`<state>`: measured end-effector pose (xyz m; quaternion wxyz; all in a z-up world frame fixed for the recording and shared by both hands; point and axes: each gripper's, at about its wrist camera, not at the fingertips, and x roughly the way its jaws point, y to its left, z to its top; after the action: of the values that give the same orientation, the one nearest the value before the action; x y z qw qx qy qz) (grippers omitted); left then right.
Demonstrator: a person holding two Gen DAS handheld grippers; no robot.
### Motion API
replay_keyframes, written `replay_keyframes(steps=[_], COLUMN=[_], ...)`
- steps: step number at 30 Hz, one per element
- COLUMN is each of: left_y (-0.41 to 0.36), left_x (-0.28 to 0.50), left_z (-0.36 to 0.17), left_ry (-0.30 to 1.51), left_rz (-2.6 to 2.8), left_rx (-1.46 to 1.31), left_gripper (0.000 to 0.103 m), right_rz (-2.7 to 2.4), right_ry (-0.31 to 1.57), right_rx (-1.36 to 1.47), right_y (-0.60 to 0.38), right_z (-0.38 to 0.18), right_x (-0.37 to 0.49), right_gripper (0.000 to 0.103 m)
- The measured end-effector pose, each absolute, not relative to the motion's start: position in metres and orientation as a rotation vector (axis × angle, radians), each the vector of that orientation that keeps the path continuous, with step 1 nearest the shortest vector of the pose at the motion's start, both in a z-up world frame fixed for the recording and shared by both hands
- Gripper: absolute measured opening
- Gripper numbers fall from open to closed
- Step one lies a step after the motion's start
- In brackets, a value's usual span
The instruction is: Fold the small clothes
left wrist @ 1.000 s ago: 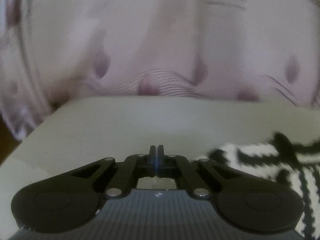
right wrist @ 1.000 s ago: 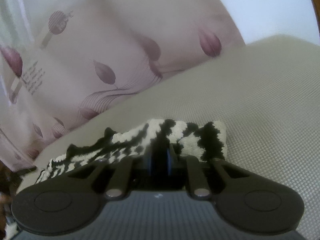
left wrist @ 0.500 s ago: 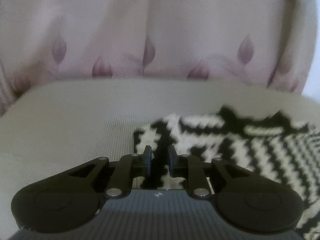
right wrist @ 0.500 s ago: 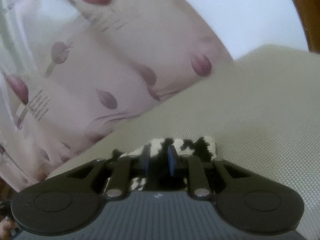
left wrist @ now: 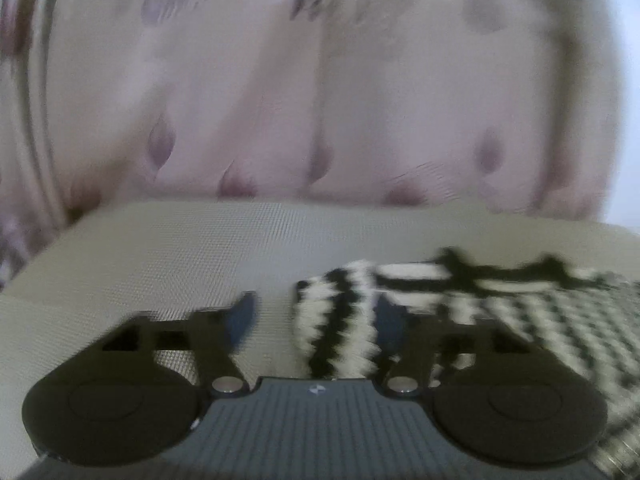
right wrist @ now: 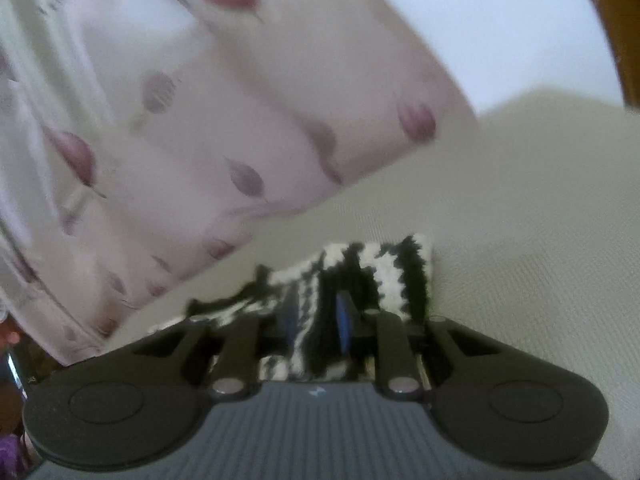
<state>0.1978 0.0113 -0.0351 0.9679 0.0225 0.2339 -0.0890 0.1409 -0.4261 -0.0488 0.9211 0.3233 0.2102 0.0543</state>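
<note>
Black-and-white zigzag knit garment (left wrist: 460, 304) — lying rumpled on the beige textured surface (left wrist: 200, 248), its near end folded thick

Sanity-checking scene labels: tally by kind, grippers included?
Black-and-white knit garment: 1
Floral curtain: 1
Beige woven surface: 1
Grippers: 2, left gripper and right gripper, both open
Total: 5

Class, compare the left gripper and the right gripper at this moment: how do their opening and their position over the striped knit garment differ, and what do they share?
The left gripper is spread wide; the right gripper is open more narrowly. The left straddles an end fold of the black-and-white knit garment with bare beige surface on one side; the right has the knit across its whole gap. Both are open, neither clamping.
</note>
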Motion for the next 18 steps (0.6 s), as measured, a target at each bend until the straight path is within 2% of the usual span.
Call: replay_keyframes(steps=[1,4,10,18], left_y=[0.012,0.017,0.035,0.081], left_x=[0.176,0.115,0.031,-0.001], left_z=[-0.030,-0.025,-0.046,-0.067], left_ry=[0.450,0.403,0.491,0.605], left_rz=[-0.210,-0.310,-0.406,-0.411], left_rx=[0.051,0.067,0.084,-0.112], left_gripper=[0.101,0.103,0.103,0.101], right_rz=[0.117,0.158,0.147,0.140], right_ry=[0.421,0.421,0.489,0.500], right_rx=[0.669,0.704,0.603,0.579], right_y=[-0.427,-0.429,-0.411,-0.385], right_z=[-0.048,-0.052,-0.066,-0.080], right_x=[0.120,0.061,-0.038,-0.087], right_gripper=[0.029,0.035,0.041,0.044])
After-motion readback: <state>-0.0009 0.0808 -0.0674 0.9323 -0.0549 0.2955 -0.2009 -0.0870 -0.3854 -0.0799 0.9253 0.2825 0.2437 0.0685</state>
